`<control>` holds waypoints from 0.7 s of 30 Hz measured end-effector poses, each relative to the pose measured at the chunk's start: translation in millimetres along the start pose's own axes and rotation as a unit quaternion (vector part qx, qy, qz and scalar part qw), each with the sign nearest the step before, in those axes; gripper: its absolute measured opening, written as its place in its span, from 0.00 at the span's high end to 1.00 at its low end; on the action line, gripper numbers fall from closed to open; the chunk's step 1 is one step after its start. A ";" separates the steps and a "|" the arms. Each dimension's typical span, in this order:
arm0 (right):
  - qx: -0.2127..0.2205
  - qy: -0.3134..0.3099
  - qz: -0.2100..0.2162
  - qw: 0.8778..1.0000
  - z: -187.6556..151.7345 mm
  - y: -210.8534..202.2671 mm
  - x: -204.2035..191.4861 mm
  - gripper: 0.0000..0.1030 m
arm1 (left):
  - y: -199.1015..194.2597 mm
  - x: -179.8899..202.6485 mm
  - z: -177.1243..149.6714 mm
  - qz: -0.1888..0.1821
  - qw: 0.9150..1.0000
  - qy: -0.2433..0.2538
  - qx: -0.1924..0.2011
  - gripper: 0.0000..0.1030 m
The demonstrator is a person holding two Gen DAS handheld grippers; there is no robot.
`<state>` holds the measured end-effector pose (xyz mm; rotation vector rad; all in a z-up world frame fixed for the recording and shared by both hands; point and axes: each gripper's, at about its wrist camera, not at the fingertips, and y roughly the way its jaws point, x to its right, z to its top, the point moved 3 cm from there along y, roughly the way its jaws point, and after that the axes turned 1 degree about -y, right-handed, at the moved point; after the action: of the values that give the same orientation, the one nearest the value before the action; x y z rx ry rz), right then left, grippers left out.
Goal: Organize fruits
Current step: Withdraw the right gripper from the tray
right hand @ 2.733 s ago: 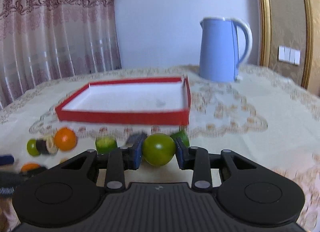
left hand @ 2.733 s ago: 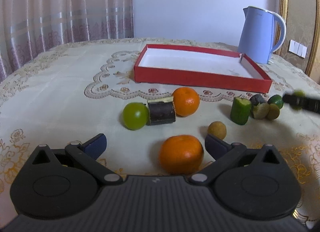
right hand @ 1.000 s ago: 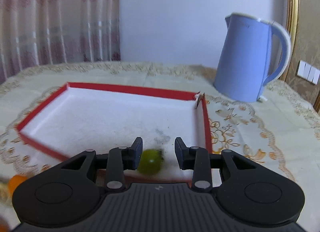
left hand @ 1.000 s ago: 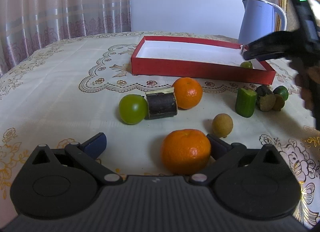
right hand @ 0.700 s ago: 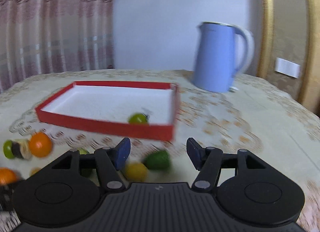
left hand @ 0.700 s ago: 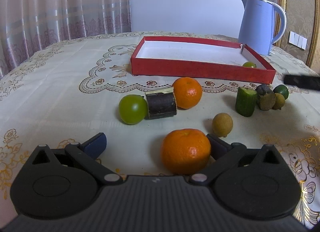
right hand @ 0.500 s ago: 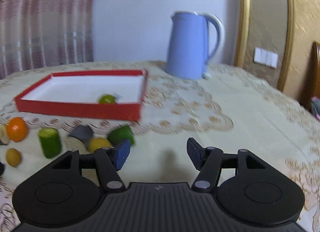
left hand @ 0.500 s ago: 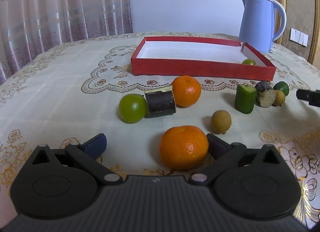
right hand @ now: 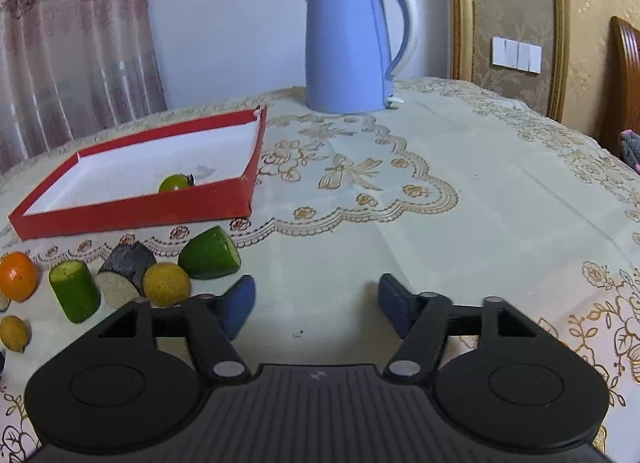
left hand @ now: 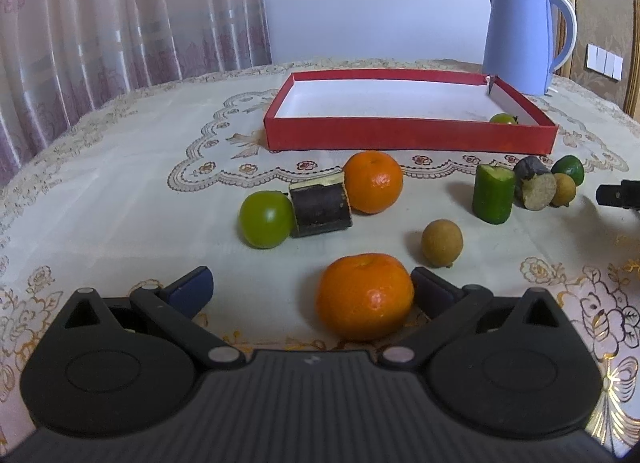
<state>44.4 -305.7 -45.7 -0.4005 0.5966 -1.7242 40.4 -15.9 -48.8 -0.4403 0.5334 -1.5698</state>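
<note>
- We see the L gripper low over the cloth, fingers wide apart; a near orange sits between them, tight vs the right finger, well clear of the left one.
- R gripper hangs over bare cloth, fingers spread, nothing between. Its tip also shows at the right edge of the L view.
- Red tray w/ white floor lies beyond the fruit; one small green fruit inside, near the front wall at the kettle-end corner.
- Blue kettle stands behind the tray's far corner, apart from it.
- Loose on cloth, mid row in front of the tray: green ball touching a dark chunk, which touches a 2nd orange.
- A brown round fruit sits alone just beyond the L gripper's right finger.
- Cluster just left of the R gripper: upright cucumber piece, dark root piece on its side, yellow fruit touching it, cut green piece behind. The yellow one sits close by the R left finger; can't tell if they touch.
- Curtain behind the table; wall switches and a wooden chair to the right.
</note>
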 end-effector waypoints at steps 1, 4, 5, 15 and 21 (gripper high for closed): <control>0.001 -0.001 0.000 1.000 -0.2 -0.5 -0.2 0.26 | -0.6 1.6 0.1 0.002 1.000 0.005 0.002 0.00; -0.004 -0.002 0.001 1.000 -0.8 0.9 -0.1 0.18 | -0.4 5.0 0.4 0.005 1.000 0.013 0.003 0.00; -0.005 -0.002 0.000 1.000 -1.0 0.8 -0.4 0.18 | -0.5 6.0 0.5 0.006 1.000 0.015 0.003 0.00; -0.008 -0.006 -0.001 1.000 -1.3 1.8 -1.4 0.17 | -3.8 7.6 -0.2 0.000 1.000 0.020 0.012 0.00; -0.009 -0.008 -0.002 1.000 -1.3 1.5 -1.9 0.17 | -3.0 4.9 0.7 0.022 1.000 0.019 0.011 0.00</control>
<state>45.3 -303.8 -47.6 -0.4279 0.6002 -1.7188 38.1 -20.7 -46.7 -0.3801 0.5510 -1.5431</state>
